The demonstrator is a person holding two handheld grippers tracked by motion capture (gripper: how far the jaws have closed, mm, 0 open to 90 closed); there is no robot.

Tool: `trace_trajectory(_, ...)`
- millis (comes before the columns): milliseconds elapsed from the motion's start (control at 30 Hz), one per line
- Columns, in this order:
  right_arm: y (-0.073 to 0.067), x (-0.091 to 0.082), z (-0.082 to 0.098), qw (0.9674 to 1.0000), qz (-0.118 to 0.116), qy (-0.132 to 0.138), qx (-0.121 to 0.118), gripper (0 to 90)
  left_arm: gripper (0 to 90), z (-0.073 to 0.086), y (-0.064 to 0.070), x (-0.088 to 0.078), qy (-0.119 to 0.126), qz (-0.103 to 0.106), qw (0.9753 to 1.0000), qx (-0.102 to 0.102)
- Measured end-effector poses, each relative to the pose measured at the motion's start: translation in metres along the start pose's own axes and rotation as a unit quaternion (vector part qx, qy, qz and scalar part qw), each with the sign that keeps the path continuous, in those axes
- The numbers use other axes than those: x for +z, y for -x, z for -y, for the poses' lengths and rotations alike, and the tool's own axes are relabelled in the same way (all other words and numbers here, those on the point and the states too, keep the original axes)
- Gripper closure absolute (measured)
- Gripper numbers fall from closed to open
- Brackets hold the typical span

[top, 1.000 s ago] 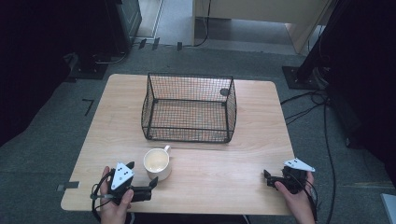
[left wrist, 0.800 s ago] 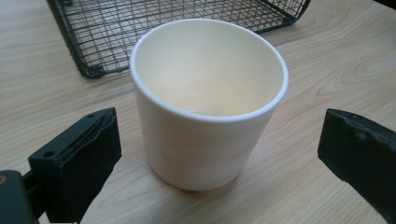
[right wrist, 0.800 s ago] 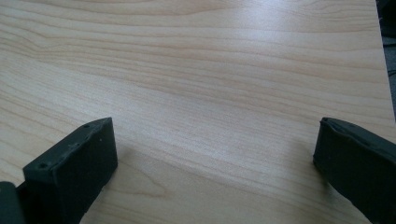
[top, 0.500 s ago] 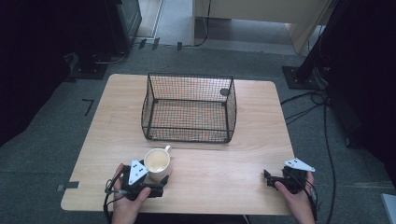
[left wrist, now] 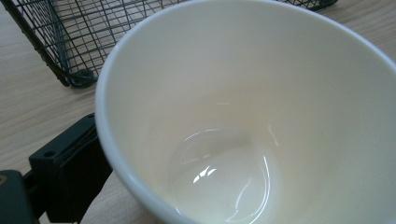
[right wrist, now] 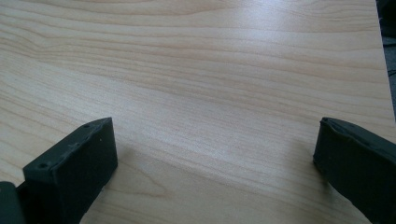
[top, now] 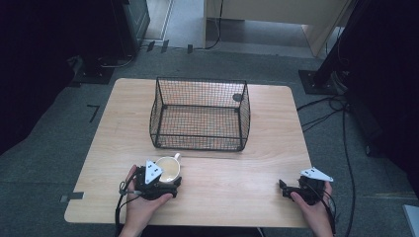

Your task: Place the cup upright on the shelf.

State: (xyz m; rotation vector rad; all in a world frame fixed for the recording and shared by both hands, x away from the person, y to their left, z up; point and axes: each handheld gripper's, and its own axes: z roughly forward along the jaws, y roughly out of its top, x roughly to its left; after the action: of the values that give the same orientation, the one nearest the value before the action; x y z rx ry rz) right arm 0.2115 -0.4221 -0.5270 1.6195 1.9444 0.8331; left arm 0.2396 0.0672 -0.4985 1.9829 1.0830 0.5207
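While the wooden table (top: 276, 148) spreads widest under everything, the black wire basket (top: 200, 114) stands on its middle, well ahead of both pairs of fingers and closer to the left pair than to the right. Its near left corner (left wrist: 70, 74) shows just beyond the cup in the left gripper view.

Next in size comes the cream cup (top: 168, 169), upright on the table between the basket's front wall and the left hand (top: 141, 210), its handle turned toward the basket. In the left gripper view the cup (left wrist: 261, 116) is seen from above and close, glossy inside and empty. The left gripper (top: 165, 182) sits at the cup's near side; one black finger (left wrist: 70, 172) lies against the outside of the cup wall, just below the rim. The other finger is hidden behind the cup, so I cannot tell whether the pair is closed on it.

Far to the right, near the table's front edge, the right gripper (right wrist: 215, 168) rests low over bare wood, its fingers (right wrist: 74, 168) spread wide apart with nothing between them.
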Motion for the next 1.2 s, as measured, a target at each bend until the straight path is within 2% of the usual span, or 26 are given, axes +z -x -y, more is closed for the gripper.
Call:
trace_trajectory(300, 0.000, 0.000, 0.000, 1.0000, 0.000, 0.000, 0.000, 0.0, 8.2, -0.002, 0.003, 0.006, 0.008, -0.003, 0.9999, 0.005)
trace_trajectory(500, 0.000, 0.000, 0.000, 1.0000, -0.001, 0.000, 0.000, 0.0, 8.9, -0.001, 0.001, 0.005, 0.009, -0.001, 0.9999, 0.007)
trace_trajectory(667, 0.000, 0.000, 0.000, 1.0000, -0.002, -0.001, -0.001, 0.0, 9.2, -0.001, 0.001, 0.004, 0.012, -0.014, 0.9998, 0.010)
trace_trajectory(767, 0.000, 0.000, 0.000, 1.0000, -0.002, -0.001, -0.001, 0.0, 9.3, -0.003, 0.001, 0.000, 0.025, -0.014, 0.9996, 0.007)
trace_trajectory(1033, 0.000, 0.000, 0.000, 1.0000, -0.003, -0.001, -0.001, 0.0, 9.4, -0.018, 0.004, -0.008, 0.038, -0.002, 0.9993, 0.007)
trace_trajectory(1200, 0.000, 0.000, 0.000, 1.0000, -0.003, -0.001, -0.001, 0.0, 9.4, -0.039, 0.007, -0.007, 0.050, 0.005, 0.9987, 0.011)
